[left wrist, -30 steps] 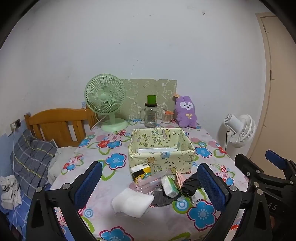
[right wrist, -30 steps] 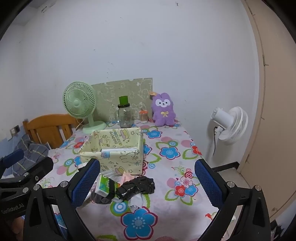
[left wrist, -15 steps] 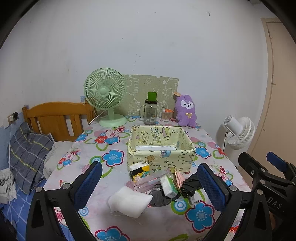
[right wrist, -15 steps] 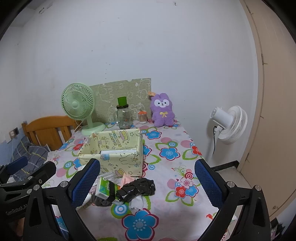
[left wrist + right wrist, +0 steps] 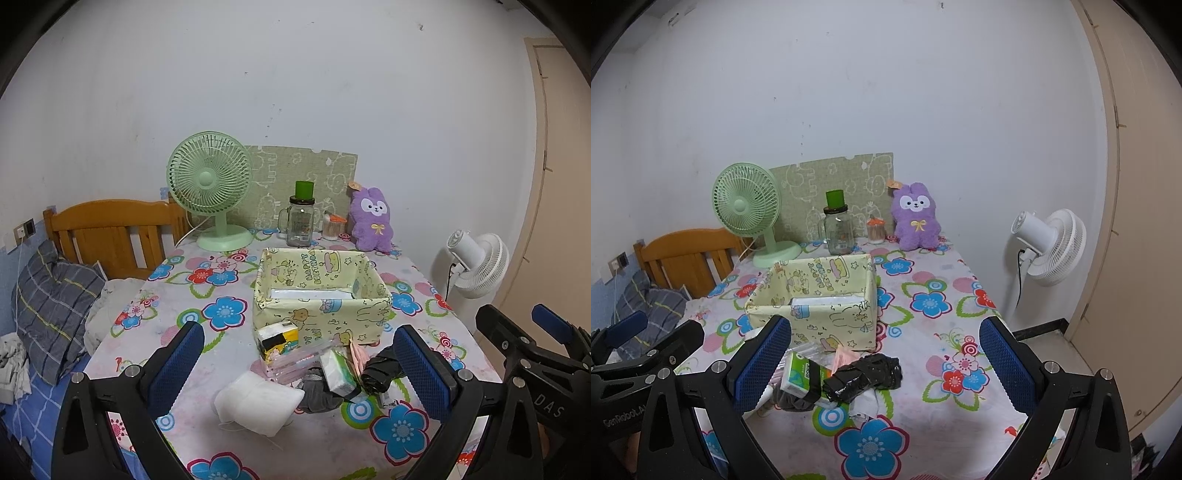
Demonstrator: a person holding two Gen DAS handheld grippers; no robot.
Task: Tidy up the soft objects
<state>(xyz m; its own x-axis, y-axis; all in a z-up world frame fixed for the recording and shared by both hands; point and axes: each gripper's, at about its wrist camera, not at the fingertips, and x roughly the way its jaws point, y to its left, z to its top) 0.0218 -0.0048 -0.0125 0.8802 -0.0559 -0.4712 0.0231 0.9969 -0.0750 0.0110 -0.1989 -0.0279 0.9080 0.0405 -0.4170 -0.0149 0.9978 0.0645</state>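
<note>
A yellow cartoon-print storage box (image 5: 321, 314) (image 5: 816, 314) stands mid-table. In front of it lies a pile: a white soft pad (image 5: 258, 402), a yellow-black tissue pack (image 5: 279, 339), a green-white tissue pack (image 5: 338, 374) (image 5: 798, 376), clear pink packets (image 5: 299, 358), a grey cloth (image 5: 317, 395) and a crumpled black bag (image 5: 380, 373) (image 5: 864, 376). A purple plush rabbit (image 5: 371, 219) (image 5: 916, 218) sits at the back. My left gripper (image 5: 299, 363) hangs open above the pile, holding nothing. My right gripper (image 5: 882, 363) is open too, over the black bag.
A green desk fan (image 5: 210, 188), a glass jar with a green lid (image 5: 301, 221), a small orange-lidded jar (image 5: 332, 229) and a green board (image 5: 299, 188) line the table's back. A wooden headboard (image 5: 110, 229) and bedding are left, a white floor fan (image 5: 1047, 251) right.
Both wrist views have shifted slightly, tilting up; the table items sit a little lower in frame. Both grippers stay open. Nothing on the table has moved.
</note>
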